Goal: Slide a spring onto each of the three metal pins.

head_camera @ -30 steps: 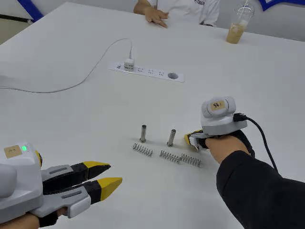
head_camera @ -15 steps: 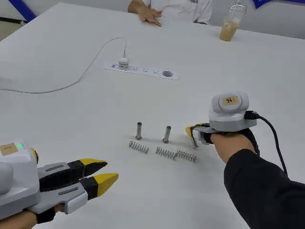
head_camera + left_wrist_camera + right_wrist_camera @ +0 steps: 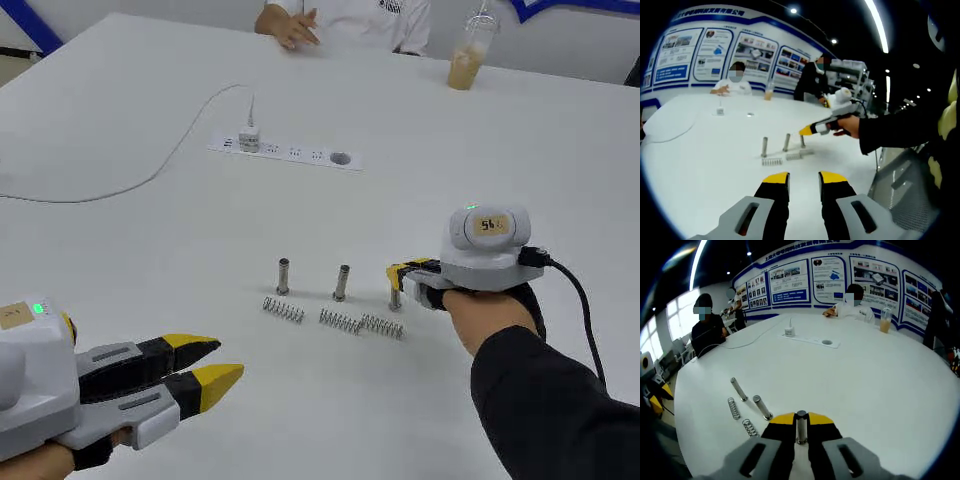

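Workbench as seen in the head view, with detail from both gripper views. The right hand-held gripper (image 3: pixel 402 283), carried in the person's right hand (image 3: pixel 488 312) towards the right of the white surface (image 3: pixel 450 180), has its yellow-tipped jaws closed on the third pin (image 3: pixel 395 297). This pin stands upright between them with its foot at the surface. In the right gripper view the pin shows clamped between the two yellow tips. In one row beside it stand the middle pin (image 3: pixel 342 282) and the outer pin (image 3: pixel 283 276), both upright, both bare, and apart from each other.

Three springs lie flat on the surface just beside the row, on the person's side:
- The outer spring (image 3: pixel 283 310) is near the foot of the outer pin.
- The middle spring (image 3: pixel 338 320) is near the foot of the middle pin.
- The inner spring (image 3: pixel 382 326) is just beside the right hand-held gripper.

The middle and inner springs lie end to end; whether they touch cannot be told.

The left hand-held gripper (image 3: pixel 213 362) is held at the near left, well apart from pins and springs. Its jaws are parted by a narrow gap and grip nothing, and in the left gripper view they point towards the row.

Farther back lies a power strip (image 3: pixel 290 153) with a white plug (image 3: pixel 249 135), its cable (image 3: pixel 150 170) trailing off to the left. At the far edge stand a cup of pale brown drink (image 3: pixel 465 60) and another person's hand (image 3: pixel 290 25), resting on the surface
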A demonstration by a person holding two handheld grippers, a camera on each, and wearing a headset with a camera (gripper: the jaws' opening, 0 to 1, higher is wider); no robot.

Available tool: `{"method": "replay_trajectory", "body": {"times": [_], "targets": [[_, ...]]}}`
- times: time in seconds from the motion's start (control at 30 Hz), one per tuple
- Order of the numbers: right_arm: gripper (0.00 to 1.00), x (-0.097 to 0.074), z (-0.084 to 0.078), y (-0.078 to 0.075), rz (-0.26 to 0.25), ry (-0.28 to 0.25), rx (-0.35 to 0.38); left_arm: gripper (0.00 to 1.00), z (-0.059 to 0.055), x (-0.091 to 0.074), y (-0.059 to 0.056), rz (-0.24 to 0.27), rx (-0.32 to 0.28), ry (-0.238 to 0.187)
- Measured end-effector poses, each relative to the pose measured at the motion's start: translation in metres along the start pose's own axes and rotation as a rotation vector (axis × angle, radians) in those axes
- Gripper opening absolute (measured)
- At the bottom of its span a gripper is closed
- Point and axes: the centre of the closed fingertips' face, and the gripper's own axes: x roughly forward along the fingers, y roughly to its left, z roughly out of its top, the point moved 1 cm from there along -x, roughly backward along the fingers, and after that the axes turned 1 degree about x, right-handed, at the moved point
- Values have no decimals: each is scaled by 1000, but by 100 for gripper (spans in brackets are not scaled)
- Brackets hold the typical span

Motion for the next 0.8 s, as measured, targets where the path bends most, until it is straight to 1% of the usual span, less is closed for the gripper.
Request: {"method": "replay_trajectory", "body": {"times": [0.23,0.5,0.8], "targets": [[9,-8,-4,0,-10,-19,-13,24,0,0,0,0,5,0],[9,-17,-10,5,-9,-46,-60,24,0,0,0,-2,6,-1],[10,-18,-13,6,-9,-43,-99,24,0,0,0,-2,7,-5]]}}
